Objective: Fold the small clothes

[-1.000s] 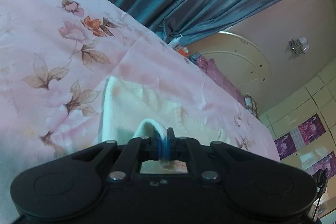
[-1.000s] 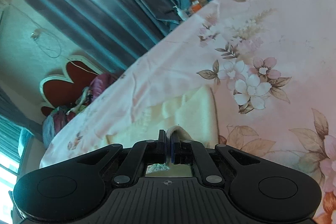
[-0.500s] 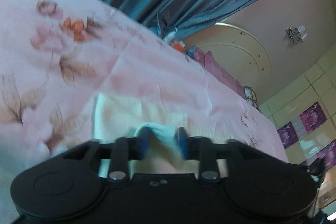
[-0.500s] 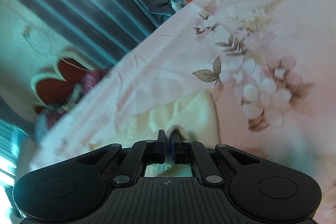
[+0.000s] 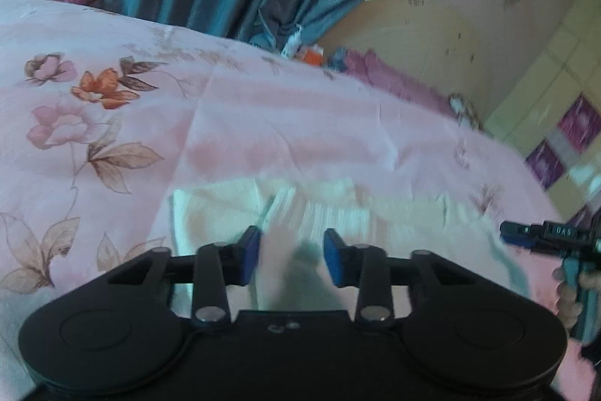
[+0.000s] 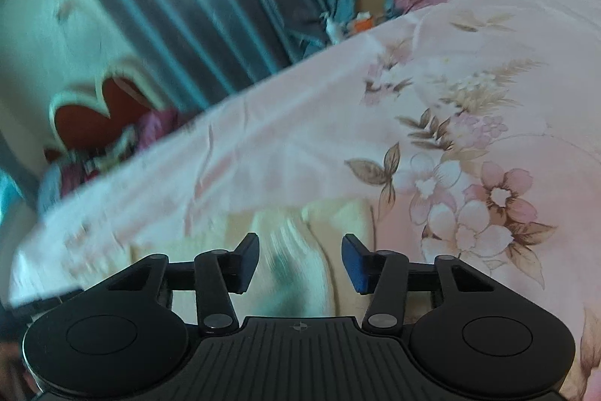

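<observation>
Now the left gripper (image 5: 291, 256) is closing and the right gripper (image 6: 300, 262) is opening — neither pinches anything. The cream cloth (image 5: 338, 217) lies loose on the flowery pink sheet (image 5: 263, 123).

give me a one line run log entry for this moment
left gripper: closing, clear of cream garment | right gripper: opening, garment released | garment: flat on floral bedsheet

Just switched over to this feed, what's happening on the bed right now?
A person is folding a small cream garment on a pink floral bedsheet, with a gripper in each hand. Both grippers sit over the cloth's near edge. The left gripper has its pads apart with cloth below them, and its jaws are closing. The right gripper is opening, with no cloth pinched between its pads. The garment lies flat on the sheet, blurred by motion.
</observation>
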`<state>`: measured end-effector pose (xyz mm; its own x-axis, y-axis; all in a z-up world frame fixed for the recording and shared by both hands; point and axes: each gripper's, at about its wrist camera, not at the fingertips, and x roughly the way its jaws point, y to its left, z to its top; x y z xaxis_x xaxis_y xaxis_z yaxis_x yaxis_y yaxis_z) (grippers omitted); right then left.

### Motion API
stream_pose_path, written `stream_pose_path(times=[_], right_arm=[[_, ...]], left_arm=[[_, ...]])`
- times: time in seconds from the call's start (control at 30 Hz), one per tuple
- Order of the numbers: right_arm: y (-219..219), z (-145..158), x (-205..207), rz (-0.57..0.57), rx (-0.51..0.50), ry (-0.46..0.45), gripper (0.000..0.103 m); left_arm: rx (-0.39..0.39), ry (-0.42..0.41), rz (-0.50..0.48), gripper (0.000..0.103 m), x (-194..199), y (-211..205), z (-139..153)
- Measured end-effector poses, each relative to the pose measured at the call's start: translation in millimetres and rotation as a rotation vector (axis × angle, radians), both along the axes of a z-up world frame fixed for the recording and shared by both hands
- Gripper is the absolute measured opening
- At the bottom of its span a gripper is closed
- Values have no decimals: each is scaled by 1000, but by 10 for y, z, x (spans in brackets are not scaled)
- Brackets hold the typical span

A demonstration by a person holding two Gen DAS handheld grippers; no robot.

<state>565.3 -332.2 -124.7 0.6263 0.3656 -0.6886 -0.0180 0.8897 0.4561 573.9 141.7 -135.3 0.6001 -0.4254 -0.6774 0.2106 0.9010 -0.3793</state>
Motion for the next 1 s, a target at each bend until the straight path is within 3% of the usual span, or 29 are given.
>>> stream_pose_path(times=[0.07, 0.1, 0.13, 0.17, 0.2, 0.4, 0.57, 0.63, 0.73, 0.83, 0.9, 0.93, 1.0], right_arm=[[117, -64, 9, 42, -85, 11, 49], [171, -70, 2, 61, -122, 4, 40], [209, -74, -1, 81, -143, -5, 23], [233, -69, -5, 92, -154, -14, 5], [244, -64, -8, 91, -171, -26, 2], [252, 52, -74, 65, -199, -130, 2], [246, 141, -32, 34, -195, -173, 2], [239, 84, 22, 33, -192, -154, 2], [206, -154, 134, 26, -194, -54, 2], [124, -152, 141, -7, -139, -40, 2], [111, -85, 113, -22, -161, -47, 2], [116, -4, 66, -39, -194, -81, 2], [129, 107, 27, -27, -207, -130, 6]], left_arm=[[30, 7, 3, 21, 6, -34, -35], [17, 6, 5, 12, 9, -28, -42], [2, 9, 6, 3, 7, -20, -49], [0, 5, 12, 3, 3, -14, -56], [1, -6, 19, 3, -10, -9, -59], [-37, -85, 79, 3, -105, 67, 5], [-63, -72, 106, 3, -44, 95, 12], [-74, -39, 126, 3, -3, 118, -65], [-102, 10, 149, 4, 50, 161, -201], [-134, 39, 168, 10, 77, 218, -203], [-109, 20, 181, 20, 42, 237, -116], [-61, -26, 197, 29, -11, 214, -26], [20, -122, 152, 33, -67, 92, 150]])
